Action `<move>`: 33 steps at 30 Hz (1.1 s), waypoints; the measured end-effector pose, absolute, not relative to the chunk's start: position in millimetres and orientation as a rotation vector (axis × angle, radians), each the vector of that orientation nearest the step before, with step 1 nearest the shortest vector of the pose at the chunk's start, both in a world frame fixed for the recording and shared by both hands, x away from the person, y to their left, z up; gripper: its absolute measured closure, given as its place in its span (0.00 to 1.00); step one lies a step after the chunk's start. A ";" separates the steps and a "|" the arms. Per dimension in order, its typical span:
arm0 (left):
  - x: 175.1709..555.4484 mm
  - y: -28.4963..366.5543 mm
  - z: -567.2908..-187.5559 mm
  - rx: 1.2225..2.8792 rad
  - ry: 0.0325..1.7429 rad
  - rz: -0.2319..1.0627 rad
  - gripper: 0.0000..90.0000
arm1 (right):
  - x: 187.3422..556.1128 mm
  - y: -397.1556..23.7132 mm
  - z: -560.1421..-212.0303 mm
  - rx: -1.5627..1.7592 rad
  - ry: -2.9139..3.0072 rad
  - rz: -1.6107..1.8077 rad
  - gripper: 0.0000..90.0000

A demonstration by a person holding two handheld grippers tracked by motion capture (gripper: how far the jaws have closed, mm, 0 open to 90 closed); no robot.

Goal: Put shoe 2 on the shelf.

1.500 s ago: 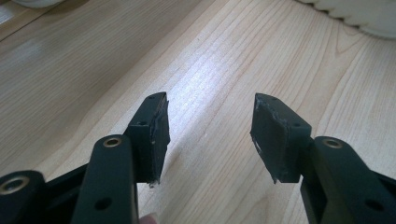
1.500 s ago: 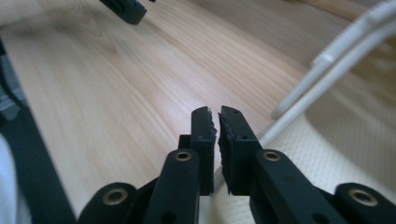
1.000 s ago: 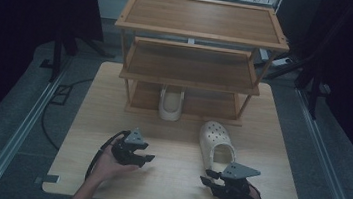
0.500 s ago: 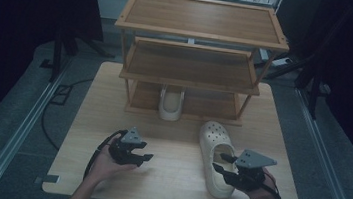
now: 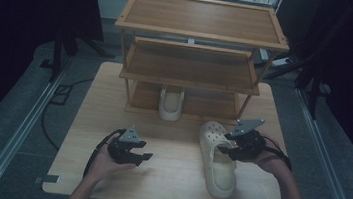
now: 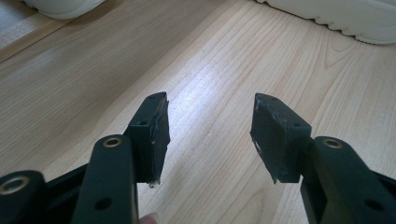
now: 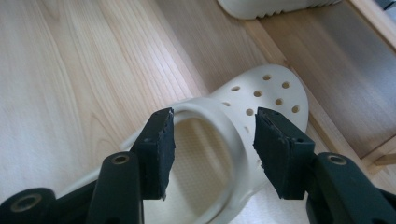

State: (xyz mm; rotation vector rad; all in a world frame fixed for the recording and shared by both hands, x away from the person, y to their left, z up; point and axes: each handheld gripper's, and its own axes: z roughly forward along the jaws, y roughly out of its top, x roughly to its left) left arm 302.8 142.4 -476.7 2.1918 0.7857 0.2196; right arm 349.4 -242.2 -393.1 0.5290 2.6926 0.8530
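A cream clog [image 5: 217, 159] lies flat on the wooden surface [image 5: 170, 179], to the right of the middle. Its long axis runs from far to near, a little slanted: the perforated toe points far, towards the three-level wooden shoe rack [image 5: 197, 56], and the open heel end points near and slightly right. A second cream clog [image 5: 170, 104] stands on the lowest shelf of the rack, with its heel end towards the person.

The right tool [image 5: 232, 145] hangs over the right rim of the clog on the surface. Its jaws have just been opening and now stand wide; in the right gripper view the strap and rim of the clog show between the pads [image 7: 161, 140], but the pads do not press on it. The left tool [image 5: 141, 152] rests low over the bare surface, at the near left, also wide open and holding nothing.
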 end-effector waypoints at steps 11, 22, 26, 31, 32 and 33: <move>303.9 141.8 -478.2 2.210 0.772 0.220 0.53 | 380.2 -234.2 -415.5 0.469 2.835 0.675 0.60; 303.8 140.1 -480.0 2.213 0.772 0.216 0.53 | 381.9 -224.3 -418.0 0.397 2.844 0.598 0.73; 303.4 139.2 -480.2 2.215 0.769 0.218 0.53 | 380.6 -220.6 -416.9 0.374 2.830 0.584 0.79; 303.4 141.1 -479.7 2.204 0.778 0.218 0.53 | 381.4 -217.5 -412.4 0.380 2.786 0.570 0.84; 303.6 141.8 -479.6 2.205 0.777 0.218 0.53 | 382.3 -217.8 -410.5 0.386 2.772 0.566 0.85; 303.6 142.1 -479.5 2.203 0.778 0.218 0.53 | 382.3 -217.8 -410.5 0.386 2.772 0.566 0.85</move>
